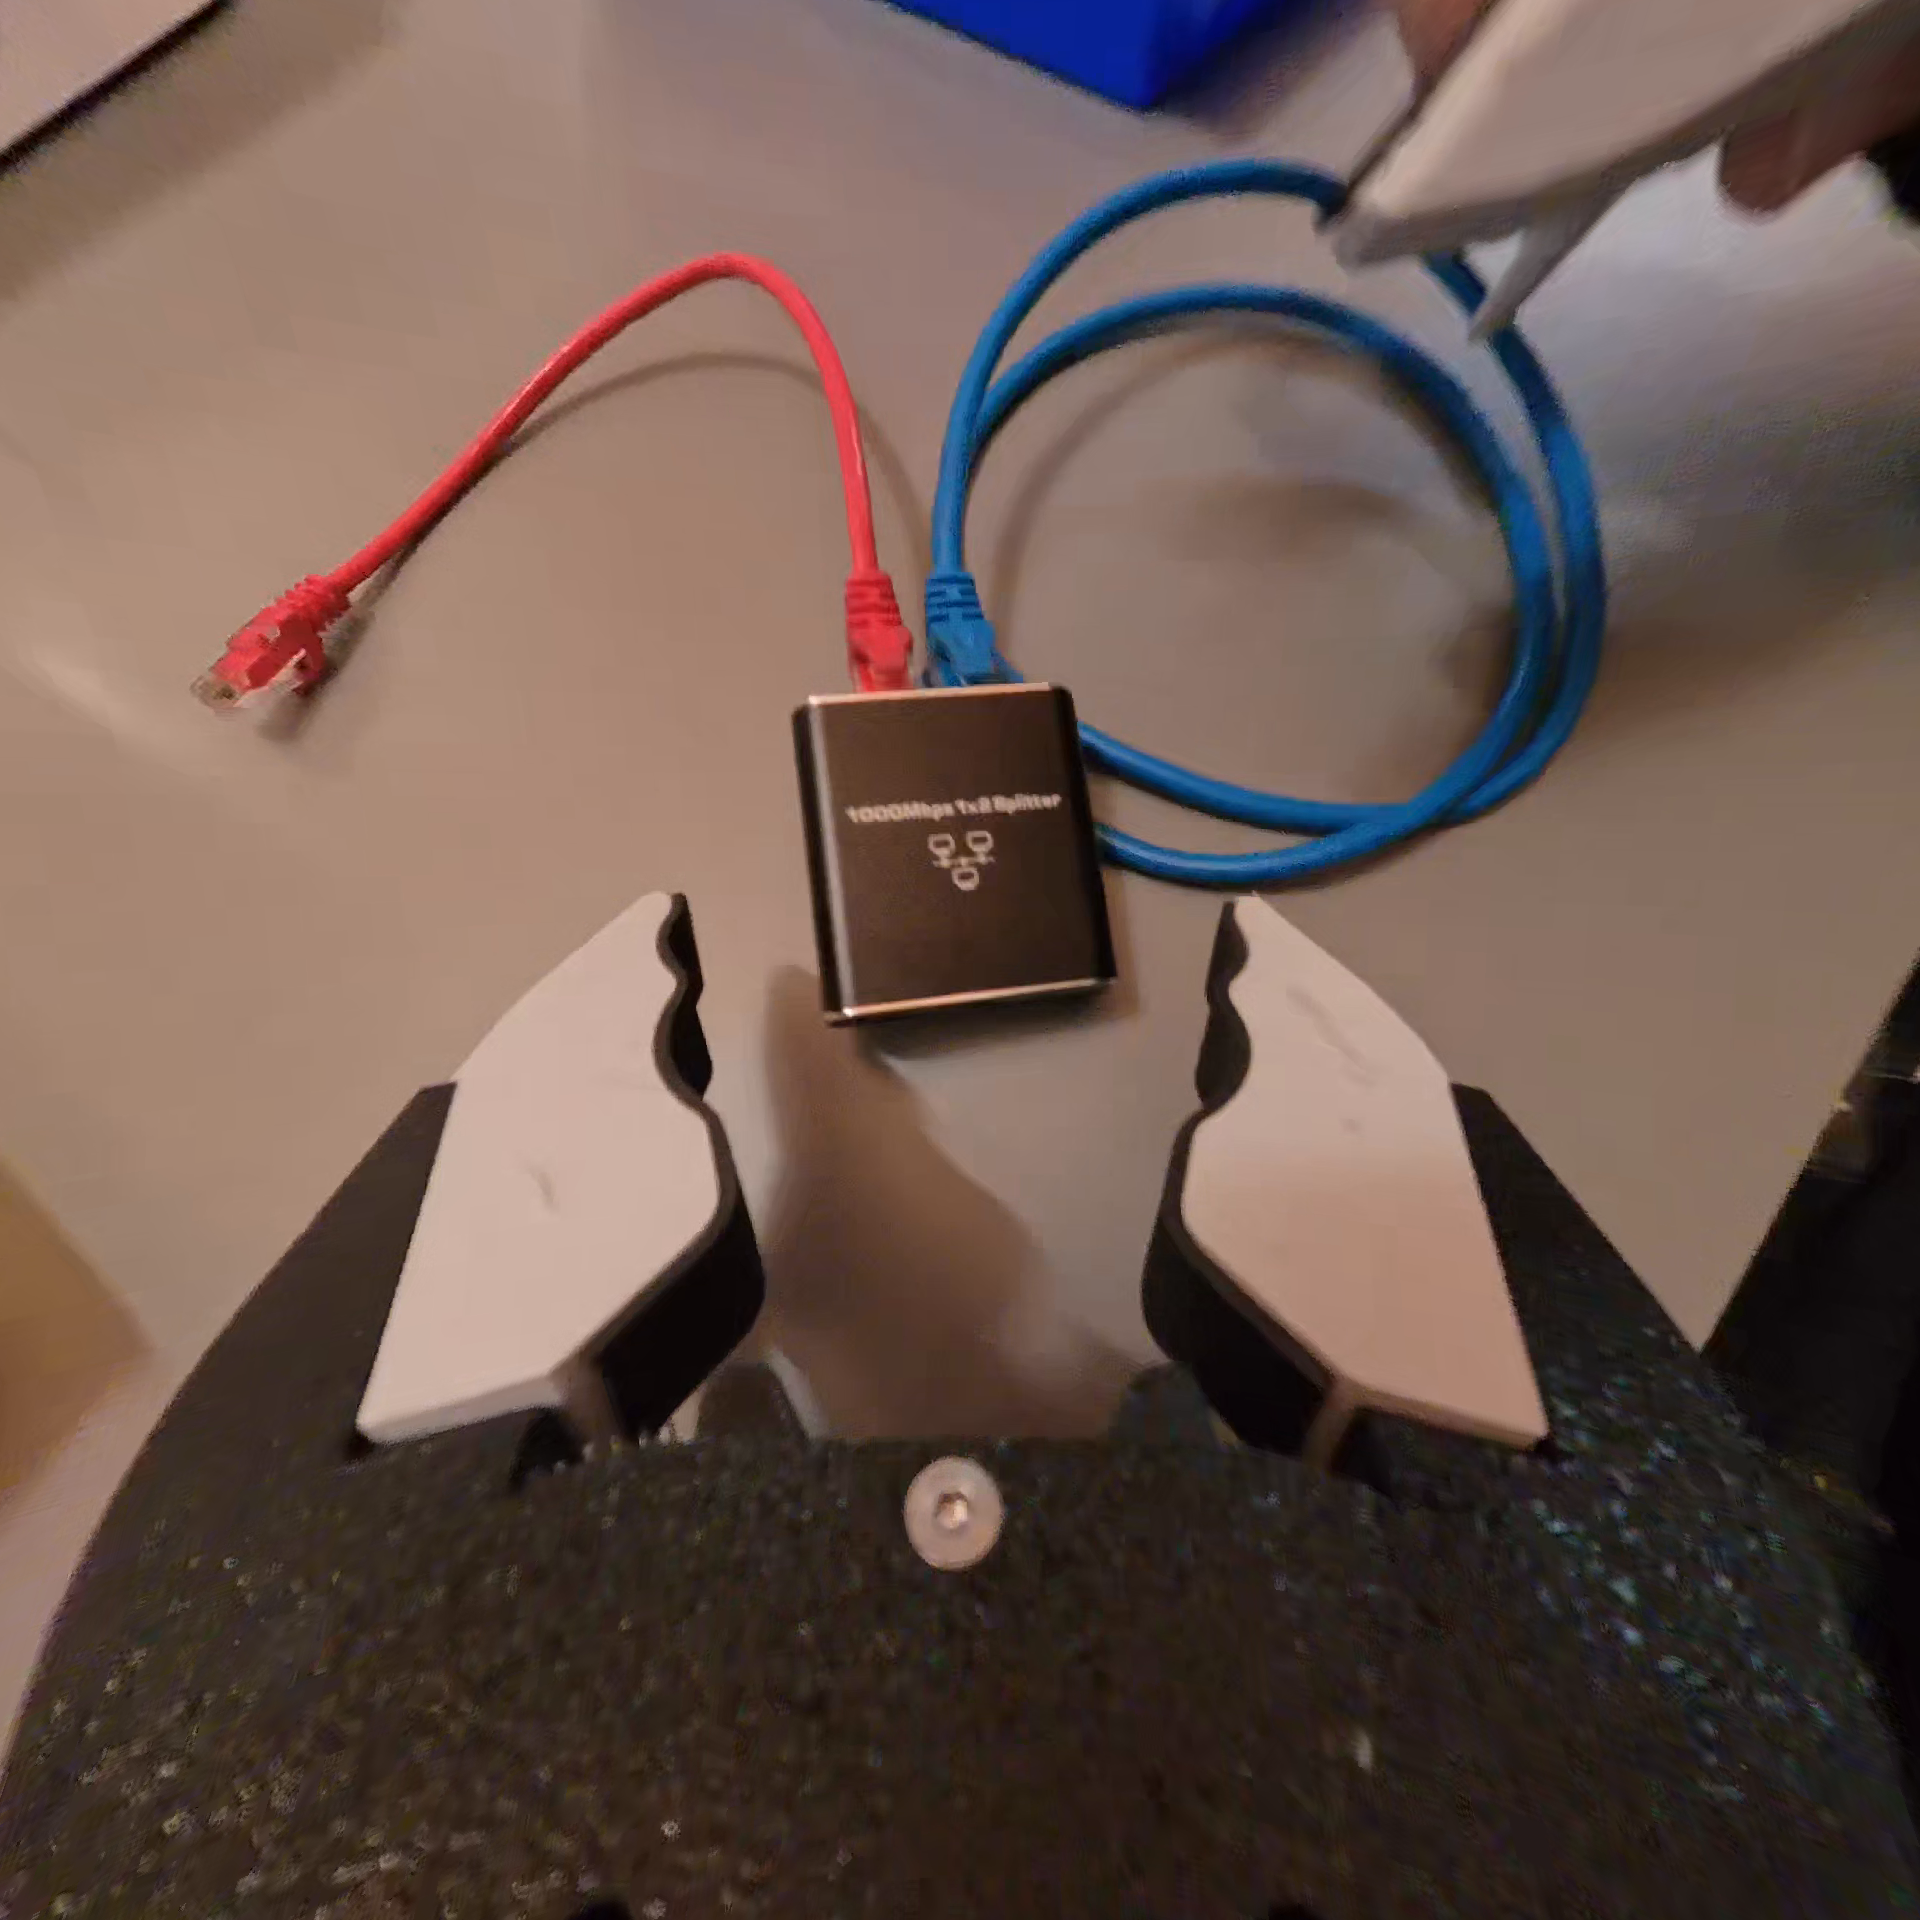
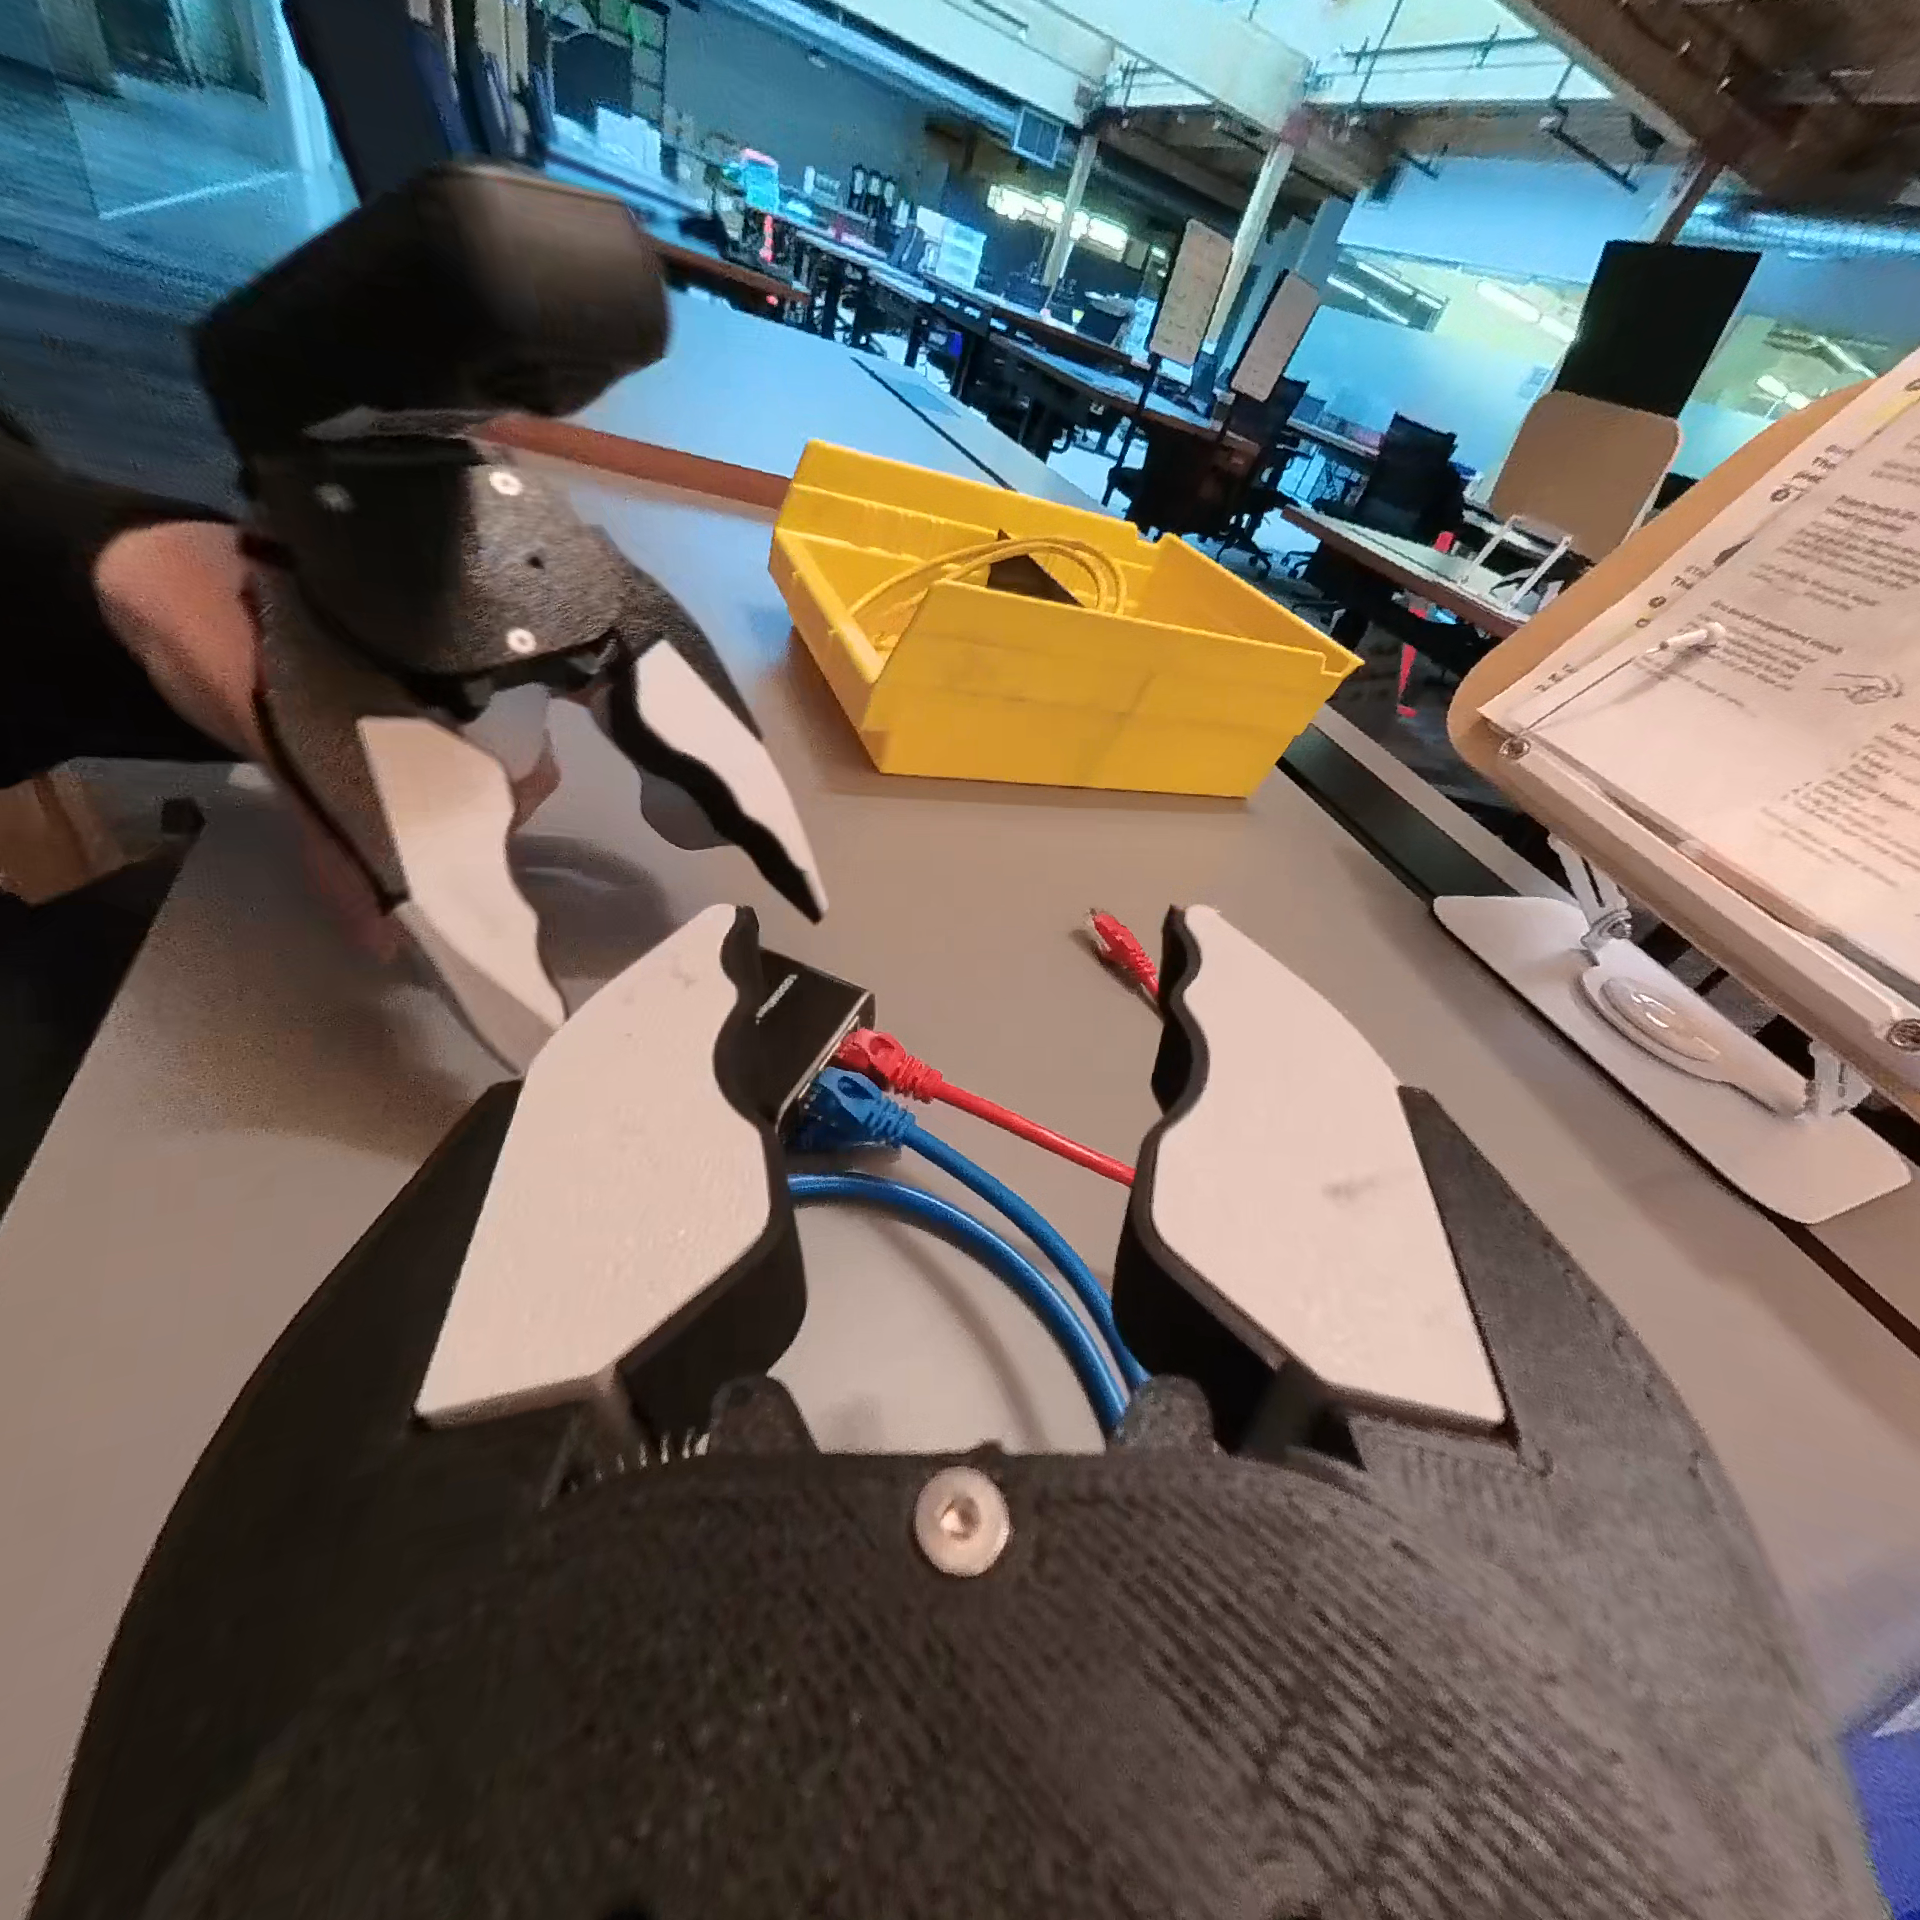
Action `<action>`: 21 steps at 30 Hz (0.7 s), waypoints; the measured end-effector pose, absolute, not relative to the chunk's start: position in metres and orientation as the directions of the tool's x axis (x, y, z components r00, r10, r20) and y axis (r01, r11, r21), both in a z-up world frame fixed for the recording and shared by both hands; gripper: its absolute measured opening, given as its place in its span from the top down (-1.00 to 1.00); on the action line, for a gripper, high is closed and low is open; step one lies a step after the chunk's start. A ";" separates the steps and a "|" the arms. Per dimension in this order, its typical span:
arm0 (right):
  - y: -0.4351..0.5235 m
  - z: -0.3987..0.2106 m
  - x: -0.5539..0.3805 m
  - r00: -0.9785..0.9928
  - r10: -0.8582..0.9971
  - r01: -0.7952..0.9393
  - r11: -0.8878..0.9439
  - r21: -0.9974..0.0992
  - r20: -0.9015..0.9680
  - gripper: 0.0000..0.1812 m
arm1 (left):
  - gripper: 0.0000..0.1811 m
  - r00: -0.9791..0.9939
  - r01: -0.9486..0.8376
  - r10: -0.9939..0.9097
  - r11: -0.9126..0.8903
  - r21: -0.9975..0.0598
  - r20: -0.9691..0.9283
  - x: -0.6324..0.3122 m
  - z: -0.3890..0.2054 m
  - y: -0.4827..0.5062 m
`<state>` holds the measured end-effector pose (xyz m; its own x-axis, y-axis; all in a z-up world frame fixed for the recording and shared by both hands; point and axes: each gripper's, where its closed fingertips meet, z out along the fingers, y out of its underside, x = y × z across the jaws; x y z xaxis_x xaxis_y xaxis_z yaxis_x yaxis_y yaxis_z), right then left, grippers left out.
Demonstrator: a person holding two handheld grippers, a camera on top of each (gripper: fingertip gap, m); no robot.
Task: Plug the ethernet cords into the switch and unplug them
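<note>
Both cords sit plugged into the black switch (image 1: 951, 852) on the grey bench (image 1: 416, 364), so by the look of it the unplugging half of the job is about to begin. Far left of the left tongs (image 1: 951, 940), the red cord's (image 1: 665, 312) loose plug (image 1: 260, 660) lies apart on the bench. The left tongs hang released, jaws spread and gripping nothing, with the switch just ahead of their tips; its red and blue plugs enter the far face side by side. To the right the blue cord (image 1: 1496, 540) coils beside the switch. The right tongs (image 2: 956, 925) are likewise released and empty, poised over that coil. A yellow bin (image 2: 1039, 675) stands well beyond. Next, the left tongs likely must close on the switch to steady it while the right takes one plug squarely and presses its latch.
</note>
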<state>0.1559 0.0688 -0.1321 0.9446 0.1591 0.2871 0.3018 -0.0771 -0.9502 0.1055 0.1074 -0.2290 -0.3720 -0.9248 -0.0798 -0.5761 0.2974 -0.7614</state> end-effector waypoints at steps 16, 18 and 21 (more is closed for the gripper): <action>0.064 -0.109 0.145 0.949 0.198 0.254 -0.020 -0.967 0.245 -0.02 | 0.32 -0.361 -0.374 -0.904 0.367 -0.852 -0.230 0.129 -0.186 0.128; 0.063 -0.100 0.139 0.952 0.221 0.213 0.014 -0.977 0.211 0.02 | 0.32 -0.354 -0.314 -0.909 0.336 -0.888 -0.219 0.133 -0.161 0.139; 0.067 -0.093 0.121 0.943 0.286 0.163 0.052 -0.985 0.171 0.08 | 0.32 -0.370 -0.237 -0.914 0.268 -0.934 -0.168 0.136 -0.127 0.150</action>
<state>0.1215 0.0668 -0.0926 0.9430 0.2856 0.1708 0.1627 0.0518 -0.9853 0.1361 0.1495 -0.1268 -0.3697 -0.9138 -0.1683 -0.2369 0.2679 -0.9339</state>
